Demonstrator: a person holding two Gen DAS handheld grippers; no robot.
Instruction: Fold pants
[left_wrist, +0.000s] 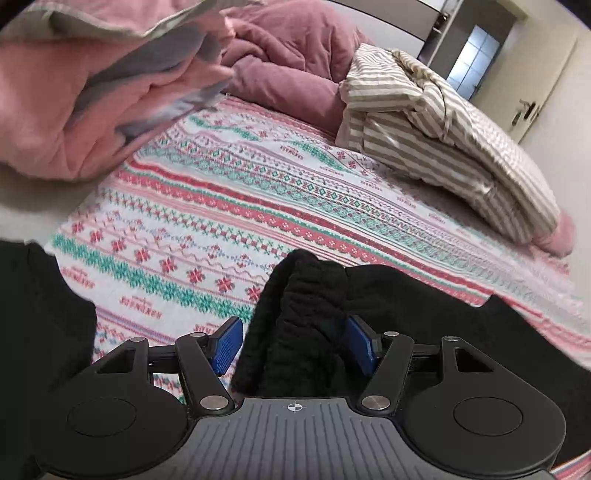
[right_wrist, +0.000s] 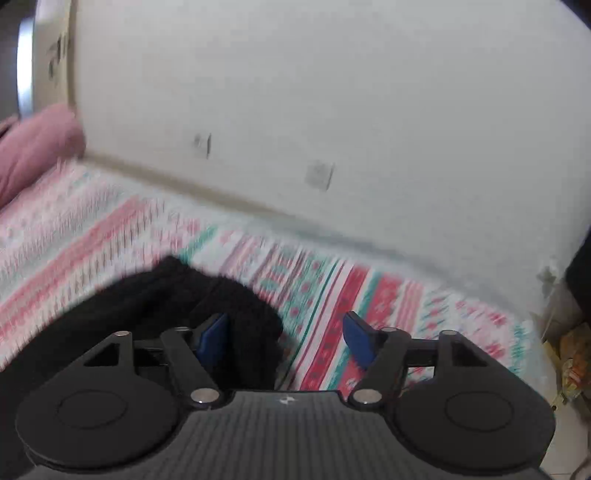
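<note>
The black pants (left_wrist: 295, 317) lay bunched on the patterned bedspread (left_wrist: 229, 221) of the bed, a ribbed fold standing between the pads of the left claw (left_wrist: 295, 343), whose far pad touched the cloth while the near pad stood clear, so it was released. The right claw (right_wrist: 284, 339) stood spread wide, the pants (right_wrist: 207, 295) against one pad only. The bedspread's repeated lettering could not be read.

Left gripper (left_wrist: 293, 343): matte black linkage arms with triangular cut-outs, silver pivot screws, two round black side discs, a ribbed grey central plate bearing a white crosshair mark, and blue ridged pads (left_wrist: 225, 345). Right gripper (right_wrist: 286, 343): the same build, with black arms, silver screws, a ribbed dark plate with a small white mark, and blue pads (right_wrist: 356, 341).
</note>
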